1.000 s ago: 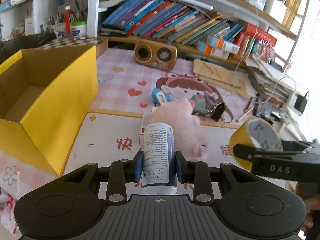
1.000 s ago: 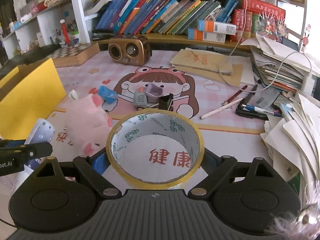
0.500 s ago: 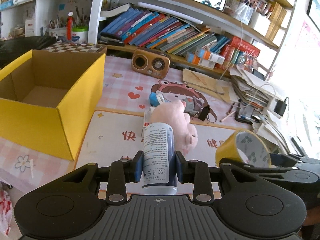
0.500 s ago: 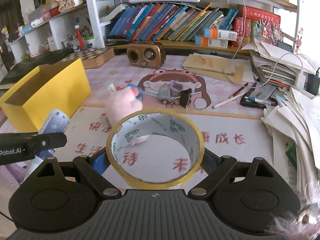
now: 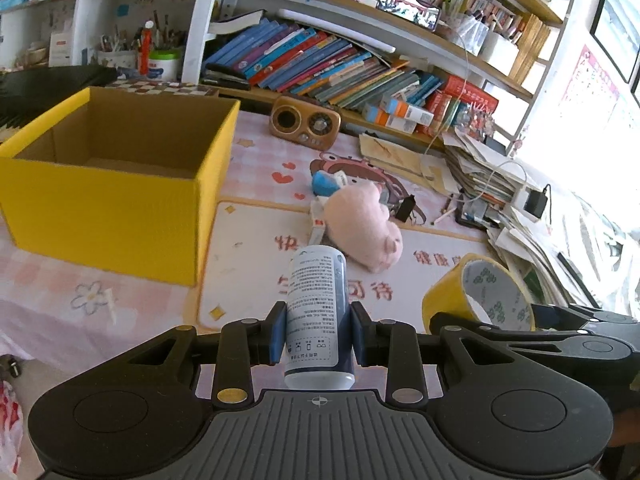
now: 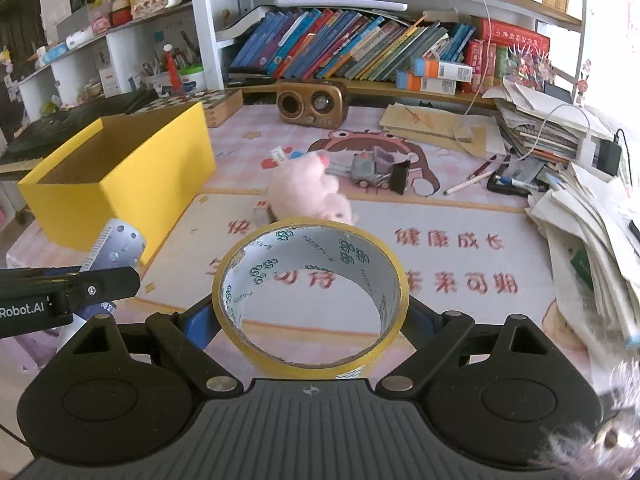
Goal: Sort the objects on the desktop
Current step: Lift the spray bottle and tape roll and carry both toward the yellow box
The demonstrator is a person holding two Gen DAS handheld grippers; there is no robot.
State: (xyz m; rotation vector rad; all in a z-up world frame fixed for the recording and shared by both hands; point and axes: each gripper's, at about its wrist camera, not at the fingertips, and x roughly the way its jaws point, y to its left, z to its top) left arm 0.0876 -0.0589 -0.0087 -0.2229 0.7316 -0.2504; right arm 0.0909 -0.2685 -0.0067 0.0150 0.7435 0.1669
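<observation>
Left gripper (image 5: 318, 334): clamped on a white-and-blue bottle (image 5: 318, 312), held off the surface (image 5: 256, 240), label facing the camera. Right gripper (image 6: 310, 320): spread wide yet gripping a roll of yellow tape (image 6: 310, 296) by its outer rim, also held aloft. Yellow cardboard box (image 5: 108, 204): open-topped, standing at the left. Pink plush pig (image 5: 362, 228): lying mid-surface, beyond the bottle. Brown radio (image 6: 312, 103): at the back, below the bookshelf (image 6: 360, 52).
</observation>
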